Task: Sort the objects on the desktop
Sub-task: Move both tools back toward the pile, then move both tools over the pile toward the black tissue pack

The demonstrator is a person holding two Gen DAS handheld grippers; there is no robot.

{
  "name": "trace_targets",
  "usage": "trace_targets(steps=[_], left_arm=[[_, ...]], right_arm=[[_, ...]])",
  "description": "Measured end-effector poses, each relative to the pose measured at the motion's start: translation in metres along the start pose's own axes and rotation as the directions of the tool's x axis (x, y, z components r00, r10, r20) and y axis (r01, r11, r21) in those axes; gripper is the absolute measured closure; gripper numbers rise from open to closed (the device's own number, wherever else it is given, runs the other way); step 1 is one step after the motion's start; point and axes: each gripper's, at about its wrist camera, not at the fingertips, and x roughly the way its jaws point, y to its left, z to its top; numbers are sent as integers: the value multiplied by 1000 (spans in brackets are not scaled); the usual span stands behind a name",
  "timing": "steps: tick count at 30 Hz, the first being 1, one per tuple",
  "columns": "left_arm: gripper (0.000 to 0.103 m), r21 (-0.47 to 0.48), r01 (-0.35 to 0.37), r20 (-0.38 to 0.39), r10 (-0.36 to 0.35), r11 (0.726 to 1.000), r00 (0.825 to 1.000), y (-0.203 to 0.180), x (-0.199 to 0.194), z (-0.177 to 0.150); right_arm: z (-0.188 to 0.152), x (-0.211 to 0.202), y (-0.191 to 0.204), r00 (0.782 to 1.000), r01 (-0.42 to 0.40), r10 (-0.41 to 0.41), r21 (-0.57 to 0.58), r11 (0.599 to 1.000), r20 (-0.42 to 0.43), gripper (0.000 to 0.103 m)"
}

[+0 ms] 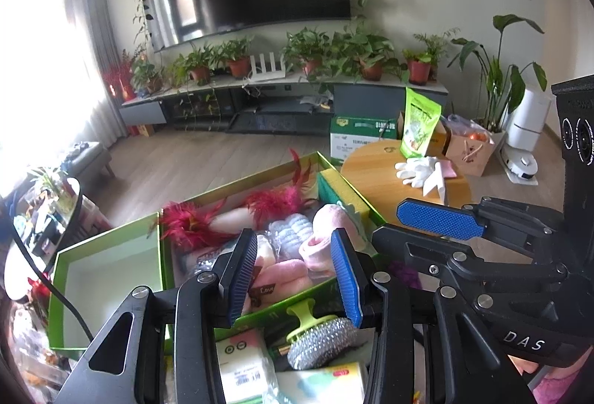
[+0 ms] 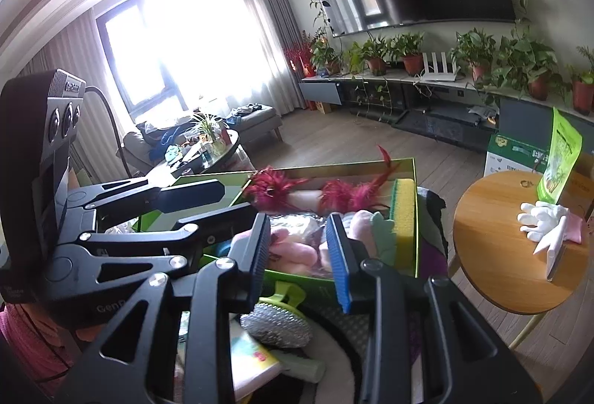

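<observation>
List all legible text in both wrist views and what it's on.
"DAS": right gripper body, seen in the left wrist view.
"Love": brown tag on the pink items in the green box.
"GenR", cut off: left gripper body, seen in the right wrist view.
Carton print, green pouch print, white packet label: too small or blurred to read.

green box point(image 1: 237, 186) | magenta feathers point(image 1: 271, 201) | yellow-green sponge point(image 1: 341, 194) (edge-on) | silver scrubber point(image 1: 321, 339)
</observation>
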Motion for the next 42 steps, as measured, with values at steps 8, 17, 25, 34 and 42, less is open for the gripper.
trace_targets(steps=[8, 17, 25, 34, 42], left_arm=[[61, -1, 6, 40, -6, 1000, 999, 2, -35, -11], [61, -10, -2, 79, 3, 1000, 997, 5, -72, -32], [56, -32, -19, 115, 23, 999, 993, 9, -103, -53], [38, -65, -57, 159, 67, 996, 985, 17, -130, -83], [38, -93, -31, 163, 46, 995, 986, 13, -145, -114]], right_arm=[[-5, -23, 25, 1000, -7, 8, -28, 1000, 14, 67], [-17, -47, 59, 999, -35, 37, -80, 996, 19, 66], [-31, -61, 87, 998, -63, 65, -109, 992, 15, 60], [-51, -76, 117, 997, -73, 74, -140, 988, 4, 60], [-72, -88, 129, 996, -87, 87, -128, 988, -8, 60]])
